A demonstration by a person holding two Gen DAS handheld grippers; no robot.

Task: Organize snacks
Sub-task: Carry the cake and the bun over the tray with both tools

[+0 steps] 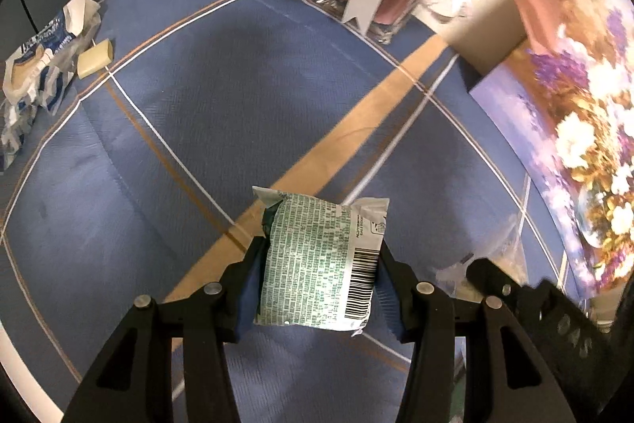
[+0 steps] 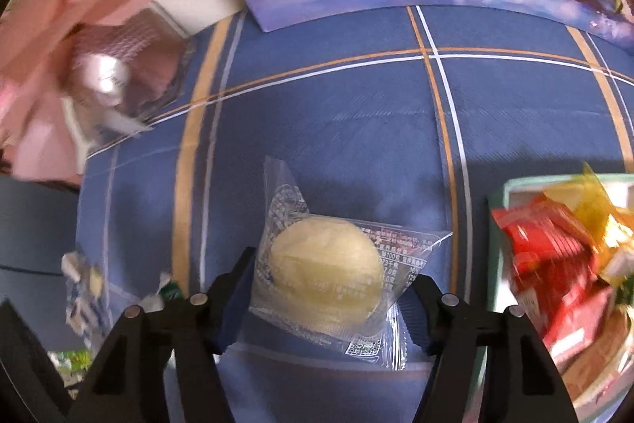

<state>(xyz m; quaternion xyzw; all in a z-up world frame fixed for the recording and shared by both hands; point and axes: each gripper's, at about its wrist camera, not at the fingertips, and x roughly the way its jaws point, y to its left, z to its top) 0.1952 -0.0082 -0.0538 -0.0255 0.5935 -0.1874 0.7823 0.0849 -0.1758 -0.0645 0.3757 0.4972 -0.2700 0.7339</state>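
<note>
The left gripper (image 1: 321, 260) is clamping a green-printed packet (image 1: 323, 260) between its pads, holding it at lower centre of the left view, apparently lifted off the blue checked cloth (image 1: 178, 129). The right gripper (image 2: 329, 288) is sitting around a clear-wrapped yellow pastry (image 2: 325, 276) at lower centre of the right view; its jaws are reaching the wrapper on both sides, the left pad touching the film, but I cannot tell whether they are pressing firmly on the pastry itself or only on loose plastic.

A tray (image 2: 500, 190) with red packets (image 2: 554, 256) is showing at the right edge of the right view, and is probably where the snacks are going. A blue-and-white wrapper (image 1: 39, 66) and a small cream block (image 1: 95, 58) are lying at the upper left of the left view, well apart from both grippers. A pink box (image 2: 119, 66) is standing at the upper left of the right view.

Risks, as I judge them: the pastry's film is slick and baggy, so if the pads are catching only wrapper, it may be slipping out during the carry. Squeezing harder is risking a crushed pastry. The two grippers are working close together, so one could be knocking the other's load. The tray is looking full, so a new item may be sliding off the heap.
</note>
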